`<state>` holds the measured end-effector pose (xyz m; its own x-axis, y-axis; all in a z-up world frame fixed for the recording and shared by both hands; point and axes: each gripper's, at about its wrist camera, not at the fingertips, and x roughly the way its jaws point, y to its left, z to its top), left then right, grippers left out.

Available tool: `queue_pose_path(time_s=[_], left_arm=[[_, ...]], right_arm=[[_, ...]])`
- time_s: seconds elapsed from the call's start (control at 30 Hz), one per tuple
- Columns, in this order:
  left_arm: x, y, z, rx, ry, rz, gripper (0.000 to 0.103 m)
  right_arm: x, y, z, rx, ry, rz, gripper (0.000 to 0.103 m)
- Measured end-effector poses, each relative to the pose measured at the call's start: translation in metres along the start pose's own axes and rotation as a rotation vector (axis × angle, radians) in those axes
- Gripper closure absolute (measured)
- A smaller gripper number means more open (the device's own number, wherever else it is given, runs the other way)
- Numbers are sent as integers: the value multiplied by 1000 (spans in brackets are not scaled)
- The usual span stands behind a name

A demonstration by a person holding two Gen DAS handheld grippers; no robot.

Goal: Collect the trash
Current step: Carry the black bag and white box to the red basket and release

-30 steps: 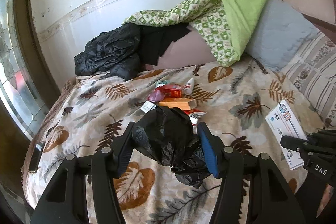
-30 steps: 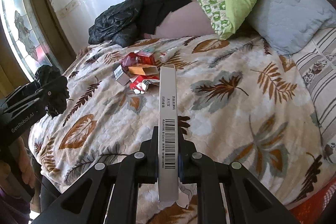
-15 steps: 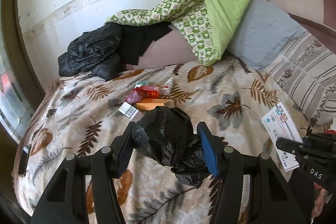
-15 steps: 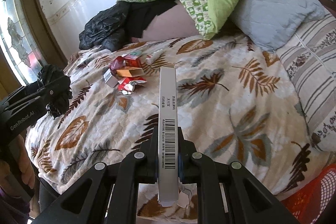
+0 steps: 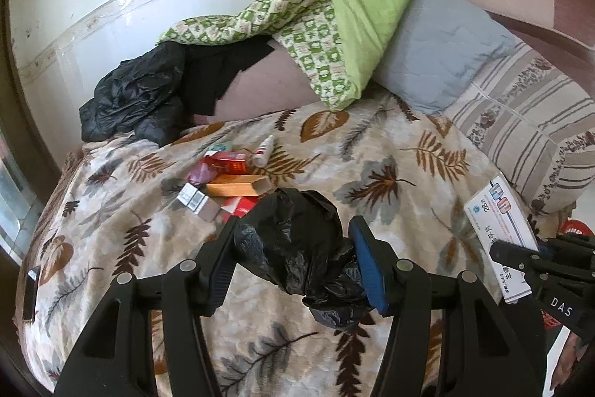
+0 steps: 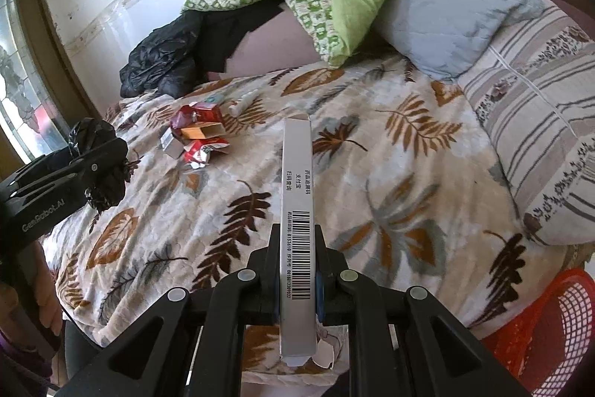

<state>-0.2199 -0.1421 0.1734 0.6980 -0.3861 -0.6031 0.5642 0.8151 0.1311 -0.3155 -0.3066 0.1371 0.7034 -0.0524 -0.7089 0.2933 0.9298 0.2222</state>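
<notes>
Your left hand-held gripper (image 5: pixel 293 259): pinching crumpled black plastic bag (image 5: pixel 297 244), above leaf-print bed blanket (image 5: pixel 372 159). Your right hand-held gripper (image 6: pixel 295 270): clamped tight on long white barcoded carton (image 6: pixel 296 211). Red-orange wrapper-and-box litter pile (image 5: pixel 227 181): mid-blanket. Red mesh basket (image 6: pixel 550 322): beside blanket's near-right corner.

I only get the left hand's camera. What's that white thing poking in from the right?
Observer: A flat white box. The right gripper is shut on it, and the thin edge facing its camera has a barcode.
Operator: Where can it go?
Observer: A red basket sits off the near corner of the bed, low on the right.
Operator: Is my black bag okay?
Observer: From the right side, the black bag bulges out above and below the fingers of the left gripper.
</notes>
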Motion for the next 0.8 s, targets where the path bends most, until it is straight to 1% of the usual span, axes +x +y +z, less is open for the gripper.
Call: queue_pose_path(time_s=[0.3,0.5,0.67,0.8], left_arm=[[1,-22,2,36,8,-41,45],[1,-40,6,56,12,-83,45],[-1,-62,10,87,6,-115,45],[-2,-88,15,122,0,-160,45]], right_arm=[[-16,-12,-4,18,-23,-49,90],[-28,-31,-7,59,-33,-76,90],[-39,-49,-12,91,-42,-104,90],[-50,-66,-20,122,-54,-136,90]])
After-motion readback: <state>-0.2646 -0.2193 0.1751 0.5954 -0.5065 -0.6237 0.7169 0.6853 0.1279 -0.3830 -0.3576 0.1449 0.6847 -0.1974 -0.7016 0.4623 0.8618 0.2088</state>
